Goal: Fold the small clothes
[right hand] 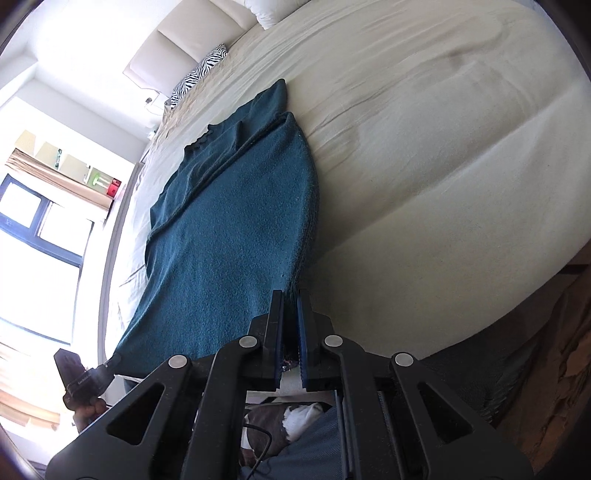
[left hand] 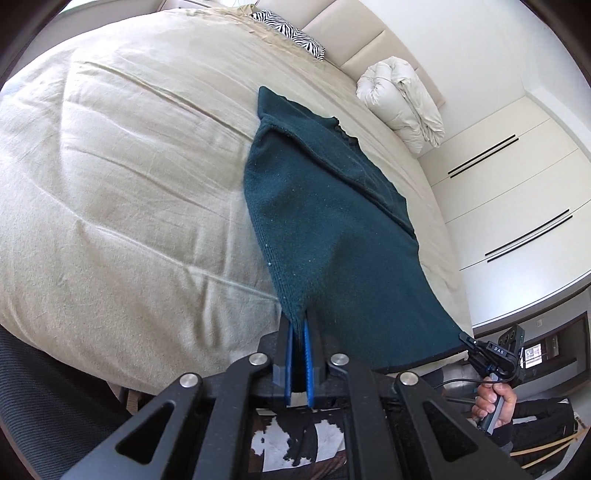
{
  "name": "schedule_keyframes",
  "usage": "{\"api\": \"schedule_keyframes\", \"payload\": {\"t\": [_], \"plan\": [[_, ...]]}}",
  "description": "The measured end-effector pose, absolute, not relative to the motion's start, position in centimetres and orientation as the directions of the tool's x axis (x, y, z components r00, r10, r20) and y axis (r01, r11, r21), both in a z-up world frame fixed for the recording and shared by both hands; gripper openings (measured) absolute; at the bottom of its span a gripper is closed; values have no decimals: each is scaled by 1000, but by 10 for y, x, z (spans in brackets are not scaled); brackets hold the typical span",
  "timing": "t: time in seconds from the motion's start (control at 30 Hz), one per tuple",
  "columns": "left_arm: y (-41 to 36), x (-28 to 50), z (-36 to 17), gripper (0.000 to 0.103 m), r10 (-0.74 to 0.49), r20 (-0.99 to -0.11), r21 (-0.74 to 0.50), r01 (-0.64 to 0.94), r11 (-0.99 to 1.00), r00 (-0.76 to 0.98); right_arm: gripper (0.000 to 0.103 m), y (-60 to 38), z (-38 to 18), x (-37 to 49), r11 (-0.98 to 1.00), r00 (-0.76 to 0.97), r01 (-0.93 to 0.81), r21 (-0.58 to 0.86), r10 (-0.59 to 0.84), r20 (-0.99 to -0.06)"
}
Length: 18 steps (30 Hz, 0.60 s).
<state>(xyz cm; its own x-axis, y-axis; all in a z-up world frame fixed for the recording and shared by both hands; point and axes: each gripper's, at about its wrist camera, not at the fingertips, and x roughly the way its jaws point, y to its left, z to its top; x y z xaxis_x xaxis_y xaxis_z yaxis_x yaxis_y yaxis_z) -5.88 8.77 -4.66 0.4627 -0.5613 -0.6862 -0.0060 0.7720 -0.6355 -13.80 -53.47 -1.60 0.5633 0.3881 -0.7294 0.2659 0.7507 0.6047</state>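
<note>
A dark teal knit sweater (left hand: 332, 221) lies stretched along the beige bed, its near hem lifted off the sheet. My left gripper (left hand: 300, 325) is shut on one hem corner, which is pinched between the blue pads. In the left wrist view my right gripper (left hand: 466, 339) holds the other hem corner, with a hand around its handle. The right wrist view shows the same sweater (right hand: 229, 229), with my right gripper (right hand: 291, 295) shut on its corner. Far left in that view, my left gripper (right hand: 115, 358) grips the opposite corner. The sleeves look folded in over the body.
The bed (left hand: 122, 177) is covered by a wrinkled beige sheet. A zebra-print pillow (left hand: 291, 35) and a rolled cream duvet (left hand: 402, 103) lie near the headboard. White wardrobe doors (left hand: 517, 192) stand beside the bed. A window (right hand: 40, 221) is on the other side.
</note>
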Motion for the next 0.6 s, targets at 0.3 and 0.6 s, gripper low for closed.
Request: {"api": "schedule_keyframes", "payload": {"t": [0.3, 0.6], "plan": [[86, -40, -20, 6, -593, -619, -666, 56, 744, 515, 6, -529, 9, -114, 713, 631, 220, 665, 416, -655], [101, -4, -8, 6, -583, -571, -686, 54, 725, 579, 6, -539, 32, -78, 705, 687, 199, 681, 395, -610]]}}
